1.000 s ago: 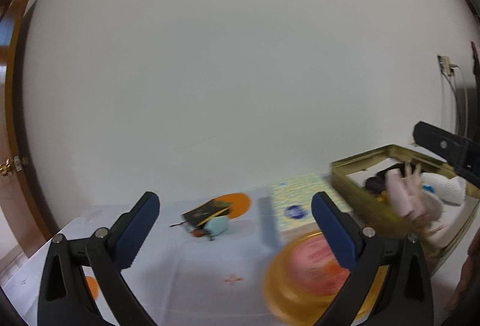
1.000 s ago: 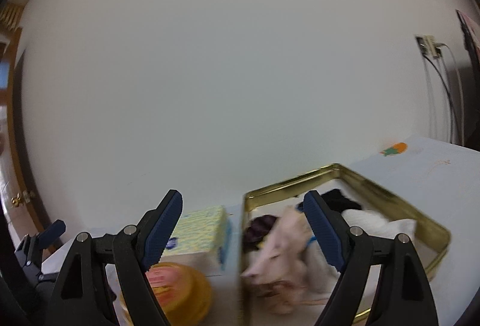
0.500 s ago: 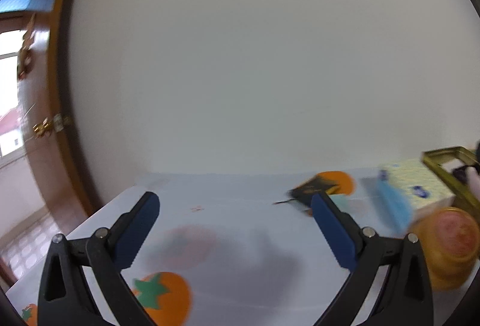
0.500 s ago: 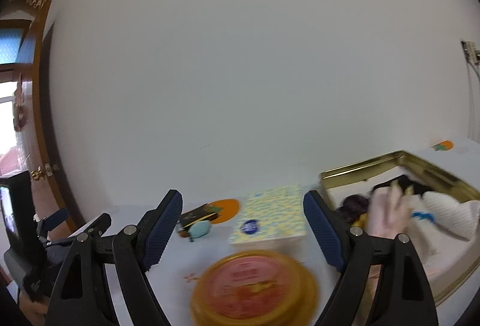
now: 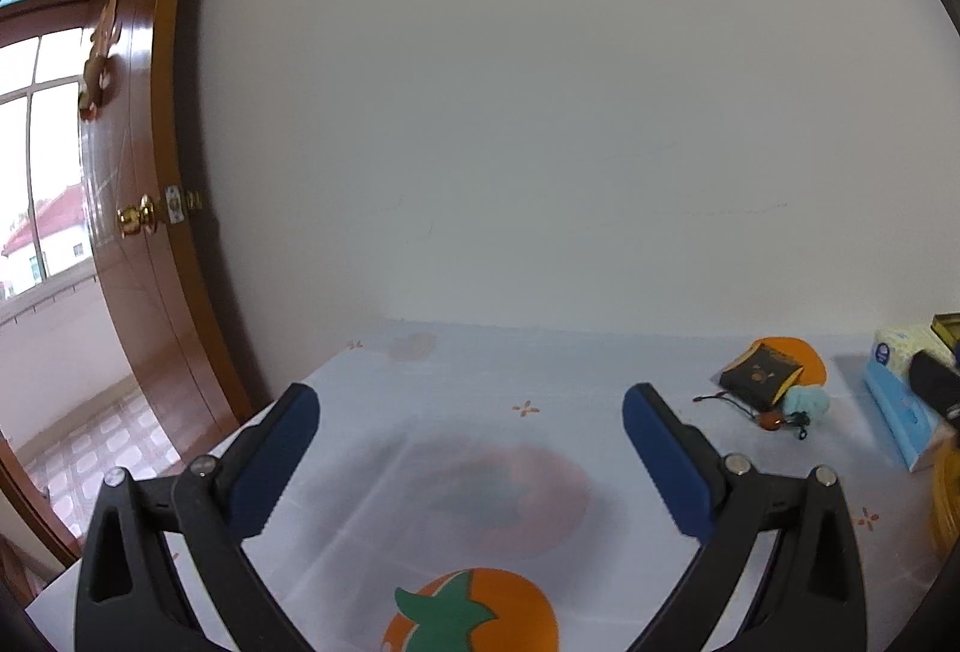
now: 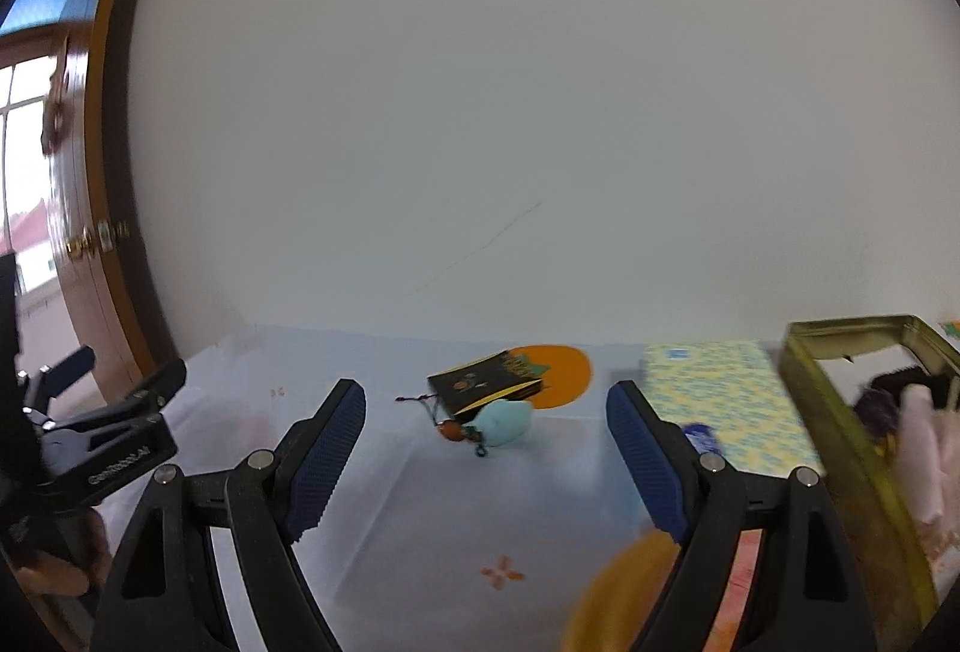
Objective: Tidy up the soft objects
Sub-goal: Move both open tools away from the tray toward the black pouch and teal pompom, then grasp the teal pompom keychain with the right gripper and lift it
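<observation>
**Both grippers spread wide, nothing held**

The right gripper stands with jaws wide apart and empty above the tablecloth. Between and beyond its fingertips lie a black pouch and a pale blue soft toy, touching each other. The left gripper, equally spread and empty, has them well off to its right. Rightward sit a tissue box and a gold tin holding soft items.

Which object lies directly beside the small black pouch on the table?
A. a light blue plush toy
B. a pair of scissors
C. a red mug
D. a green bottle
A: the light blue plush toy rests against the black pouch on the tablecloth; none of the other options is there.
</observation>
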### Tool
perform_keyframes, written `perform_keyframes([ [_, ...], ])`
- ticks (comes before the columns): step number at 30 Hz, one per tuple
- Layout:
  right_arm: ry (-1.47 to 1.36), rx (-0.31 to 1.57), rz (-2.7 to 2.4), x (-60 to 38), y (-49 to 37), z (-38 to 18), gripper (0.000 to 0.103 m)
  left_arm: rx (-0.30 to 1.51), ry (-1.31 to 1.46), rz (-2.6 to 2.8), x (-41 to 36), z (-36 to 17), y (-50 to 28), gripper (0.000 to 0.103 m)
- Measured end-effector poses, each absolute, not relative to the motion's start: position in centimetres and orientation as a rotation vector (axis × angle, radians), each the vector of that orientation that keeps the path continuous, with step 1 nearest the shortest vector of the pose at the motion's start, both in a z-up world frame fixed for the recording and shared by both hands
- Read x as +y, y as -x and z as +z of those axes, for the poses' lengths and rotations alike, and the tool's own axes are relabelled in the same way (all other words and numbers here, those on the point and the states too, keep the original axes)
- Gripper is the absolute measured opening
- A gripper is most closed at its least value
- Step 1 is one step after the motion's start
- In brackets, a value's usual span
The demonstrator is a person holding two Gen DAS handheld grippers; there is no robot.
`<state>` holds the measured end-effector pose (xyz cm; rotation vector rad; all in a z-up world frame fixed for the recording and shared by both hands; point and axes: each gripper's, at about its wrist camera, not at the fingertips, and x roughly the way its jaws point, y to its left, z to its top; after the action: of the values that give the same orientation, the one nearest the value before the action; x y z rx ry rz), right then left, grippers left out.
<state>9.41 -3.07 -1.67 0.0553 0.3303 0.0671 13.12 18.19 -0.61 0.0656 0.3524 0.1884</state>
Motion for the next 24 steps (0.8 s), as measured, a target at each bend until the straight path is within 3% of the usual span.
perform_keyframes([
  [1,-0.041,0.353,0.074,-2.6,-10.2,-1.8,0.083,0.365,-0.062,0.196,18.4,-0.6,-13.4,0.103],
  [3,-0.012,0.43,0.078,-1.4,-12.4,-2.3,0.068,0.378,-0.061,0.2,18.5,-0.6,-13.6,0.103],
  [13,-0.108,0.706,-0.005,-2.0,-19.9,-5.2,0.066,0.413,-0.088,0.204,18.6,-0.8,-14.4,0.103],
  [16,-0.108,0.792,-0.022,-1.8,-21.3,-6.2,0.061,0.412,-0.102,0.209,18.5,-0.9,-14.5,0.103],
  [21,-0.155,0.825,-0.013,-2.7,-21.9,-6.7,0.03,0.41,-0.101,0.205,18.5,-0.8,-14.4,0.103],
  [22,-0.167,0.821,-0.003,-2.9,-21.7,-6.6,0.015,0.41,-0.097,0.202,18.6,-0.8,-14.4,0.103],
  [24,-0.198,0.771,0.025,-3.4,-20.6,-5.8,0.016,0.409,-0.091,0.199,18.7,-0.8,-14.4,0.103],
])
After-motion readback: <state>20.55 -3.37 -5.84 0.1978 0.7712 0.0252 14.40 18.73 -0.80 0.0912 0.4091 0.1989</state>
